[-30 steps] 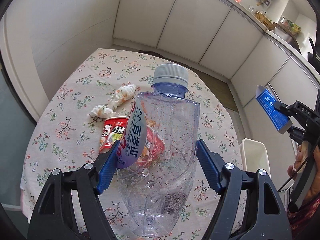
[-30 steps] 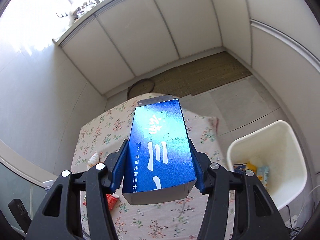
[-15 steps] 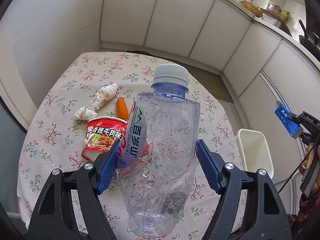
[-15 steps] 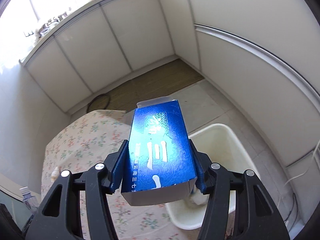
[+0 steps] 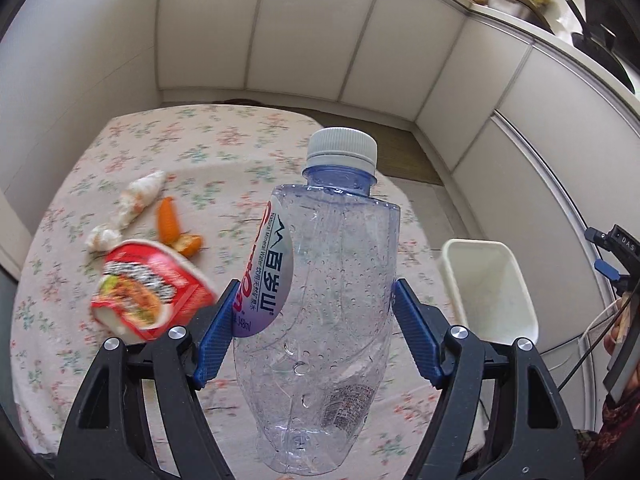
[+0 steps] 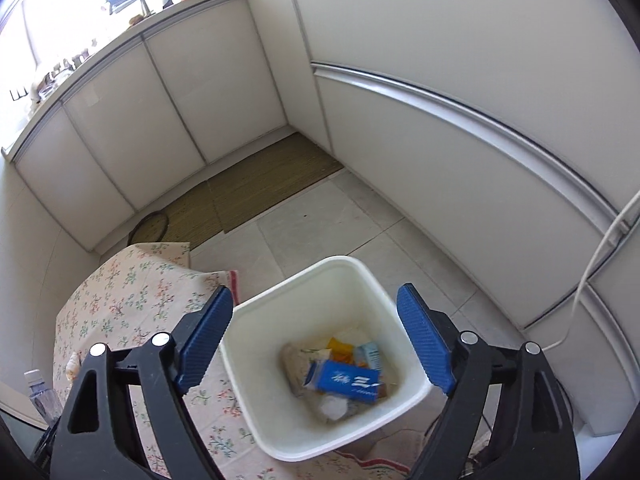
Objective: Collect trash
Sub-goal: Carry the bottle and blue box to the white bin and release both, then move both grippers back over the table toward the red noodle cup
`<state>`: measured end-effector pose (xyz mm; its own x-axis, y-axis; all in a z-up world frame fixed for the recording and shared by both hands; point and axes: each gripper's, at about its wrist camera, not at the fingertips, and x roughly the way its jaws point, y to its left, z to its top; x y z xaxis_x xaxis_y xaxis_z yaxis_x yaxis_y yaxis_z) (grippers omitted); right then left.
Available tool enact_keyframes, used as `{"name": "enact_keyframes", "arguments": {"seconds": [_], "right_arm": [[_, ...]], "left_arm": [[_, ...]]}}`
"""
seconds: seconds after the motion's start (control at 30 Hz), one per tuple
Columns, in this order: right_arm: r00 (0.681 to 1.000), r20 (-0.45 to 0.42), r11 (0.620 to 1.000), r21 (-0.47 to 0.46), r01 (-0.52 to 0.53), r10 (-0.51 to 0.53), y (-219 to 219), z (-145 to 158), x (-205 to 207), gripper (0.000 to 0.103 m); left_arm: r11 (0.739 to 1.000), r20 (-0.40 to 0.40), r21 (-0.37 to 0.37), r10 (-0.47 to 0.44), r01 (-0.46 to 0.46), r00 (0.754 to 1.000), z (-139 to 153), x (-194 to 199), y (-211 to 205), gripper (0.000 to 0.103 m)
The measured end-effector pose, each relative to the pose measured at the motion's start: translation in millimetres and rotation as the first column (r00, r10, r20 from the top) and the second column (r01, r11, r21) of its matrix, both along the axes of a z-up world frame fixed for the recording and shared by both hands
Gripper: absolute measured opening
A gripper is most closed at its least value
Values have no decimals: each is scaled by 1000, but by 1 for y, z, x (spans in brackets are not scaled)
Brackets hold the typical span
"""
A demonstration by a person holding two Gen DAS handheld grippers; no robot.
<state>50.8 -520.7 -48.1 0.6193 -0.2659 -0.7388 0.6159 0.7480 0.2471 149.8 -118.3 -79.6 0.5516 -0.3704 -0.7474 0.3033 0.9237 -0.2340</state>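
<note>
My left gripper (image 5: pixel 312 324) is shut on an empty clear plastic bottle (image 5: pixel 320 300) with a white cap, held above the floral table (image 5: pixel 200 152). On the table lie a red noodle cup (image 5: pixel 148 292) on its side, orange peel (image 5: pixel 172 228) and crumpled tissues (image 5: pixel 136 204). My right gripper (image 6: pixel 316 340) hangs over the white bin (image 6: pixel 360 276) with its jaws opening and nothing between them. The blue box (image 6: pixel 348 384) lies inside the bin among other trash. The bin (image 5: pixel 516 280) also shows right of the table in the left wrist view.
White cabinets (image 6: pixel 168 100) line the walls. A woven mat (image 6: pixel 256 188) lies on the tiled floor beyond the bin. A white cable (image 6: pixel 596 256) hangs at the right. The person's hand (image 5: pixel 620 320) on the right gripper shows at the far right of the left wrist view.
The right gripper swung from over the table to above the bin and let go of the blue box, which now lies in the bin. The left gripper carried the bottle rightward.
</note>
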Motion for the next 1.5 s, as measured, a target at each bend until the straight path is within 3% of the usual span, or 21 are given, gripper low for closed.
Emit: {"name": "enact_keyframes", "arguments": {"seconds": [0.17, 0.4, 0.67, 0.97, 1.13, 1.5], "right_arm": [[997, -57, 999, 1, 47, -47, -32, -10, -25, 85], [986, -123, 994, -27, 107, -109, -65, -18, -48, 88], [972, -128, 980, -25, 197, -198, -99, -30, -68, 88], [965, -138, 974, -19, 224, -224, -111, -37, -74, 88], [969, -127, 977, -27, 210, -212, -106, -34, -70, 88], [984, -66, 979, -130, 159, -168, -71, -20, -51, 89]], "left_arm": [[993, -4, -42, -108, 107, 994, 4, -2, -81, 72], [964, 26, -80, -252, 253, 967, 18, -12, -189, 72], [935, 31, -84, -343, 344, 939, 20, -21, -266, 72], [929, -52, -133, -354, 345, 934, 9, -4, -298, 74], [938, -49, -116, -335, 327, 941, 14, -9, -298, 86], [970, -14, -28, -241, 240, 970, 11, -7, -264, 94]]}}
